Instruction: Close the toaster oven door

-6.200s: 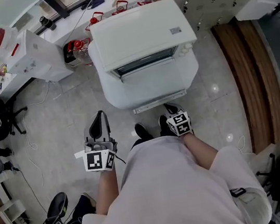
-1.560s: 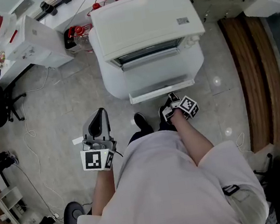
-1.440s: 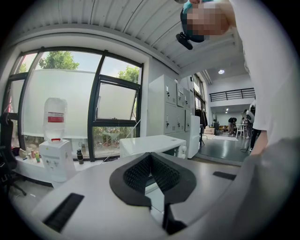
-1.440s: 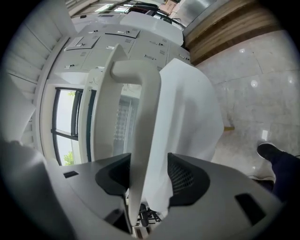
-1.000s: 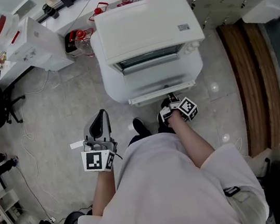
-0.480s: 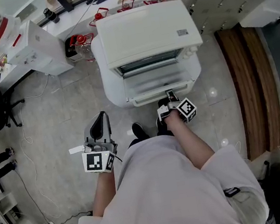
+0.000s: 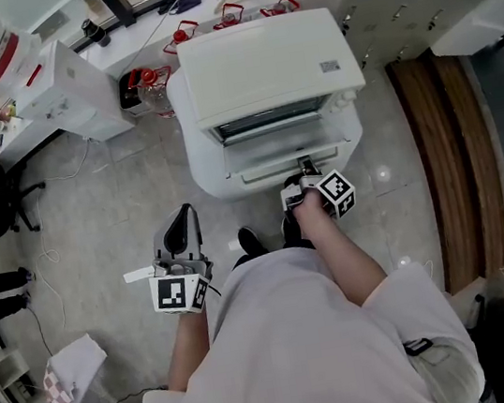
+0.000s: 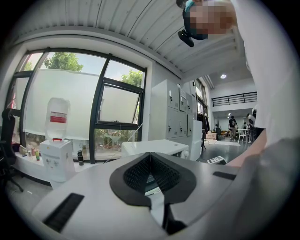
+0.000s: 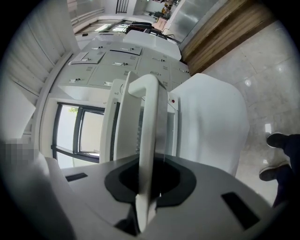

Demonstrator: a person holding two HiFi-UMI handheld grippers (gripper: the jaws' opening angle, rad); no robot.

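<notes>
Toaster oven, one, on a white worktop; its door, one, hangs part-open at the oven's front, with one handle on its free edge. Tools, two: right tool at the oven's front, jaws just closed on that handle; left tool well clear of the oven, jaws together, empty. Step judged in hand: swinging the door up; next, push the handle toward the oven until the door seats.

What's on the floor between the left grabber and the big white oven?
Nothing. In the head view, only bare grey floor lies between the left gripper and the oven.
</notes>
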